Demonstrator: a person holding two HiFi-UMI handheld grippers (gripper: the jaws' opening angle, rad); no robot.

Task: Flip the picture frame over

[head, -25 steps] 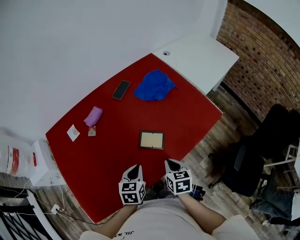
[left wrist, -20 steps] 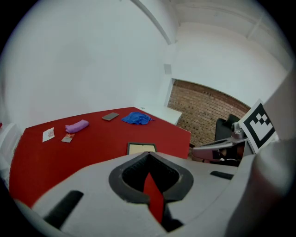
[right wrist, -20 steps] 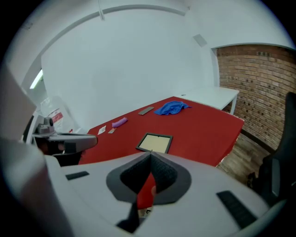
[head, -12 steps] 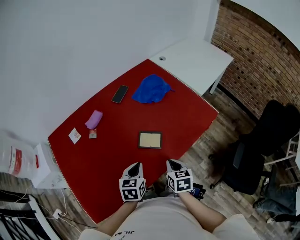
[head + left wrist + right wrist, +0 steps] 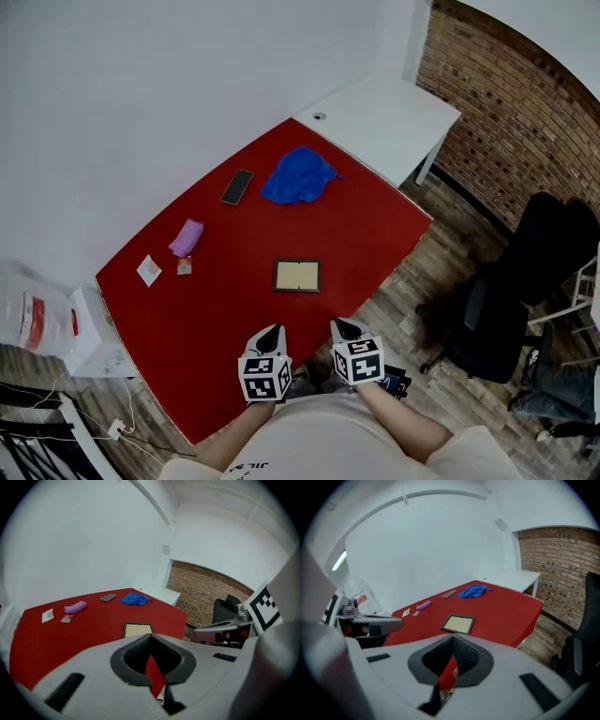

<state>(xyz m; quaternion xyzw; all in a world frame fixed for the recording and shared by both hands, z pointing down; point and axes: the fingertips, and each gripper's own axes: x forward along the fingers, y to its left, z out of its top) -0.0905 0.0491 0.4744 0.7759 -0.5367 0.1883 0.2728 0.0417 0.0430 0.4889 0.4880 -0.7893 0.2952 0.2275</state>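
Observation:
The picture frame (image 5: 297, 276) lies flat on the red table (image 5: 197, 309), dark-rimmed with a pale panel facing up. It also shows in the left gripper view as picture frame (image 5: 138, 630) and in the right gripper view as picture frame (image 5: 459, 624). Both grippers hover side by side at the table's near edge, short of the frame and not touching it. My left gripper (image 5: 272, 335) (image 5: 150, 635) is shut with nothing in it. My right gripper (image 5: 339, 326) (image 5: 453, 637) has its pads together too, holding nothing.
Farther back on the table lie a blue cloth (image 5: 300, 175), a dark phone (image 5: 237, 187), a purple pouch (image 5: 187, 237) and a small card (image 5: 148, 270). A white table (image 5: 384, 117) adjoins the far corner. A black chair (image 5: 511, 309) stands on the wood floor at right.
The head view has drawn back slightly, so the table looks a little smaller. The frame has not moved on the table, and both grippers stay shut near the front edge.

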